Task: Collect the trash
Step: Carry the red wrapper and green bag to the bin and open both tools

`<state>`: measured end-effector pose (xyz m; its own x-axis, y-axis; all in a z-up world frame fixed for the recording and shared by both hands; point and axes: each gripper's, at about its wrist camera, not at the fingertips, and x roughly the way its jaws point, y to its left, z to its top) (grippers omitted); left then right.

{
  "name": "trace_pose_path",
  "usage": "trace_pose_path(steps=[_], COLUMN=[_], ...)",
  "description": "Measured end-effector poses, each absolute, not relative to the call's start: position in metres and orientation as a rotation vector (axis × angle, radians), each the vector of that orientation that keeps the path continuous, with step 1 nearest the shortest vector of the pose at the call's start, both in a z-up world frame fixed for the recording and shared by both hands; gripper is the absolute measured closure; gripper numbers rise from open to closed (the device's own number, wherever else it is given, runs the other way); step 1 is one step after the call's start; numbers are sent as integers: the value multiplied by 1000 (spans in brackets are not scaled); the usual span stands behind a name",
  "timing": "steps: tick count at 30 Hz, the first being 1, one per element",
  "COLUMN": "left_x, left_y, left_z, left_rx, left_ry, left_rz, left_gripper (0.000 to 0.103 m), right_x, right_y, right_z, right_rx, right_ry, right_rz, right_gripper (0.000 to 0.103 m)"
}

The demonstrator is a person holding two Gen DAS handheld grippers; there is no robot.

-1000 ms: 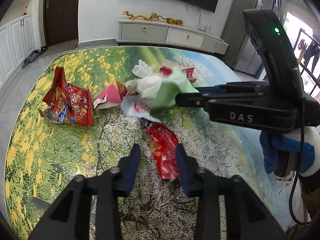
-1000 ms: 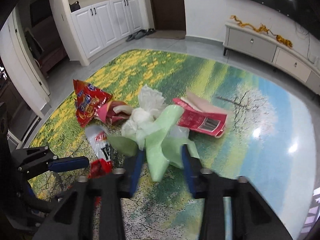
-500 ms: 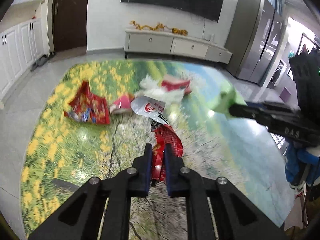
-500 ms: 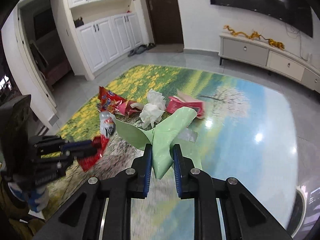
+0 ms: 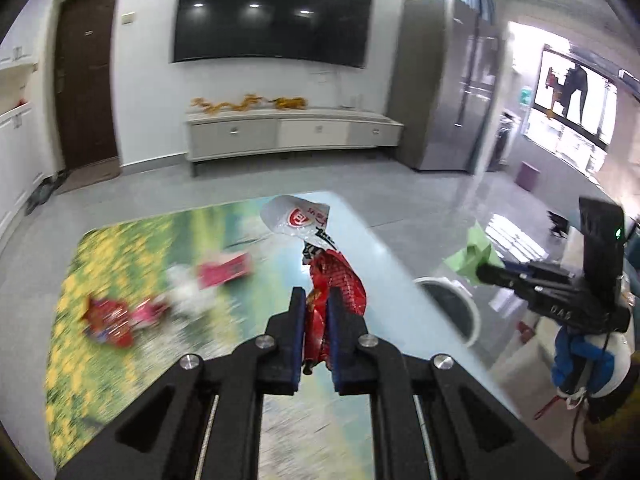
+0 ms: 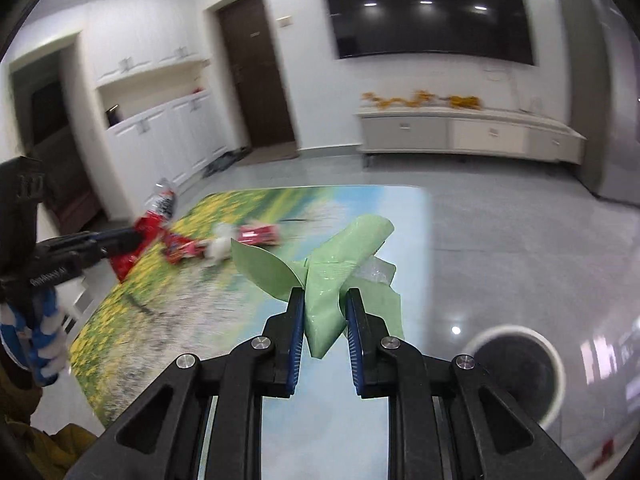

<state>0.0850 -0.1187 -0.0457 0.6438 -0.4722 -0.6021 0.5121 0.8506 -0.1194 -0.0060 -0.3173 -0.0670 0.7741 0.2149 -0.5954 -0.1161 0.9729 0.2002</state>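
Both wrappers have left the table: your right gripper (image 6: 322, 312), clamped on the green wrapper (image 6: 340, 264), sits nearer the bin (image 6: 516, 376) than your left gripper (image 5: 314, 312), clamped on the red wrapper (image 5: 338, 284).

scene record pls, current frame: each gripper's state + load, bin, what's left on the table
left gripper: shut on red snack wrapper, lifted above table
right gripper: shut on green plastic wrapper, lifted
trash bin: round, white rim, dark inside, on floor beside table, right of the right gripper
table: landscape-print top
left on table: red flat box, white tissue wad, red snack bag
image quality: table items motion-blurred
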Motion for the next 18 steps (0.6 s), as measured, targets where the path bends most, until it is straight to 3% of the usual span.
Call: trace_pose_path(steps=[8,18], left_x=[114,158], left_y=[-267,-416], left_z=[-52,-116], left_rx=[152,242], left_ry=[718,859], left_rz=[-740,-838], left_gripper=[93,90], right_x=[-29,25], right_y=[-429,-509], right_z=[-85,-154], right_rx=[270,432], right_ry=[676,800], right_rz=[-58,-184], right_gripper=[83,82])
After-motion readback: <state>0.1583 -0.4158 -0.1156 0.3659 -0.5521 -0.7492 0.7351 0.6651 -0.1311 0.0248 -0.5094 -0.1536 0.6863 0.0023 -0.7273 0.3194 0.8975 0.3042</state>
